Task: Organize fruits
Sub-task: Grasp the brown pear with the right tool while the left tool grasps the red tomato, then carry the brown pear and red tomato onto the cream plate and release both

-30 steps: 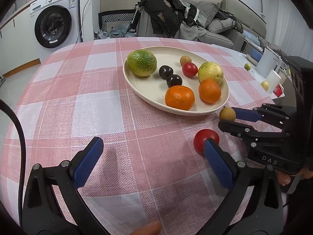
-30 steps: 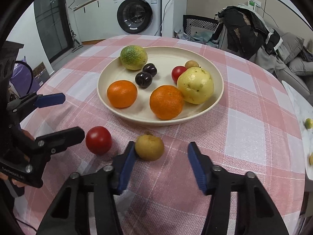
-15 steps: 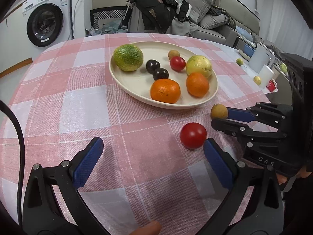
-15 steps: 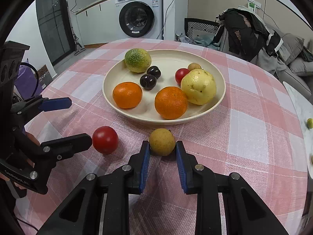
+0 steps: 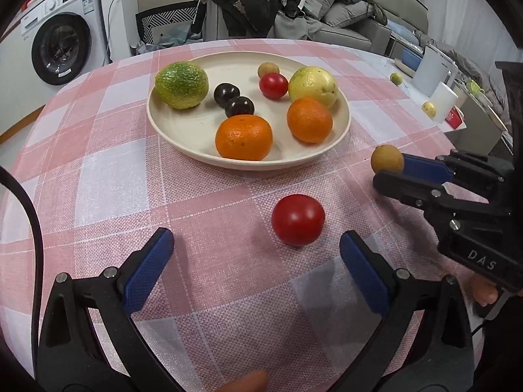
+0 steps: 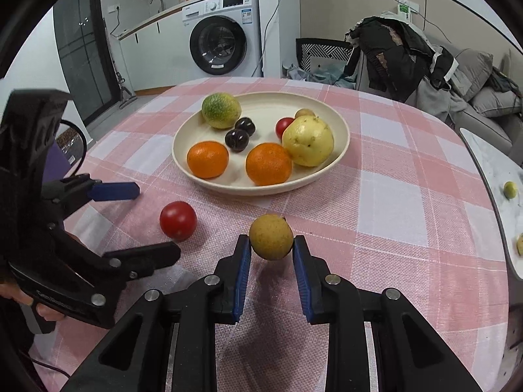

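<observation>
While the right claw [image 6: 272,254] clenches a small tan fruit [image 6: 271,236] between its blue pads, the fruit has left the checked surface [image 6: 392,215]: half a second ago it sat on the cloth as the pads closed, and now a shadow lies beneath it, so it appears lifted, though how high is hard to judge through the fisheye lens. From the right wrist view the plate [image 6: 330,170] lies at twelve o'clock, just beyond the held fruit. It already carries a green citrus, two dark plums, a small tomato, another tan fruit, a yellow guava and two oranges.

The left claw [image 5: 256,269] is released, its pads spread wide. A second ago the red tomato [image 5: 298,220] sat against the right-hand pad; now it lies on the cloth at one o'clock from the claw's middle, just ahead of the gap and untouched. In the left wrist view, the right claw enters from three o'clock with the tan fruit [image 5: 387,159] at its tip, near the plate's rim [image 5: 346,121].

The change suggests the pick has succeeded and the carry to the plate comes next. The tomato is the last loose fruit on the cloth.
</observation>
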A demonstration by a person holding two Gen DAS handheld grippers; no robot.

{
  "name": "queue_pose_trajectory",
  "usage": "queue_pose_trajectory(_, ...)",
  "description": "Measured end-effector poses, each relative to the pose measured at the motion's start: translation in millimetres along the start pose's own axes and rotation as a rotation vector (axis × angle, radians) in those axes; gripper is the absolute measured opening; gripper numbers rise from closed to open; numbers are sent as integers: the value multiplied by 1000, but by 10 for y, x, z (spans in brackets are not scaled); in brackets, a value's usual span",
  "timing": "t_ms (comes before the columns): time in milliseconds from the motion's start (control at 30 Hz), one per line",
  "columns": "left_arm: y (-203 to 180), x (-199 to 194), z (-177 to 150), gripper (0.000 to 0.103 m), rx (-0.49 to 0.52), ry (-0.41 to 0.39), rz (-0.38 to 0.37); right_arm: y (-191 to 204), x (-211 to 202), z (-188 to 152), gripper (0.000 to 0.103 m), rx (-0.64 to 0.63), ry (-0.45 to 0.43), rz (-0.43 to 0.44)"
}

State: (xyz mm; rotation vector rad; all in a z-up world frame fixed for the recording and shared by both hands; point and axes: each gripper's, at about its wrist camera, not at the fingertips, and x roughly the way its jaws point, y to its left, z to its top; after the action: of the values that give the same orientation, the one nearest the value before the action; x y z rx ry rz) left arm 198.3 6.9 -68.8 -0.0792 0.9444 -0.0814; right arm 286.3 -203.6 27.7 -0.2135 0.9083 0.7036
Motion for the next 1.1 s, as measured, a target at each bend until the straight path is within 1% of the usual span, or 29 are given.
queue_pose_trajectory(67,-39,11,15,94,15,2,10,-18,-26,5,27,11,-9,-2)
queue_pose_trajectory(100,-60,18,24,89,26,4,14,-26,-28,8,27,15,-10,-1)
queue_pose_trajectory(167,-109,28,41,76,58,4,22,-42,-40,9,27,23,-17,-3)
queue_pose_trajectory(200,-126,28,50,73,69,4,22,-51,-55,7,27,28,-20,0)
queue_pose_trajectory(267,-130,14,63,62,69,3,3,-62,-80,9,27,32,-28,4)
queue_pose_trajectory(300,-122,7,71,59,61,5,-10,-68,-87,10,27,34,-30,6)
queue_pose_trajectory(367,-104,-8,81,50,47,7,-34,-63,-77,12,27,33,-28,4)
queue_pose_trajectory(400,-98,-11,89,48,44,8,-44,-57,-73,11,27,31,-26,6)
queue_pose_trajectory(467,-102,-16,91,39,48,7,-61,-36,-73,8,27,24,-25,8)
queue_pose_trajectory(533,-124,-22,84,35,61,3,-67,-27,-77,10,27,19,-26,11)
queue_pose_trajectory(567,-140,-27,79,30,69,1,-72,-22,-82,10,27,17,-27,11)
queue_pose_trajectory(700,-185,-43,58,29,89,-5,-83,-29,-92,10,27,22,-29,12)
queue_pose_trajectory(933,-134,-131,56,29,76,-34,-89,-36,-72,19,27,24,-29,5)
queue_pose_trajectory(1100,-85,-234,75,29,62,-64,-93,-56,-149,36,27,31,-82,-8)
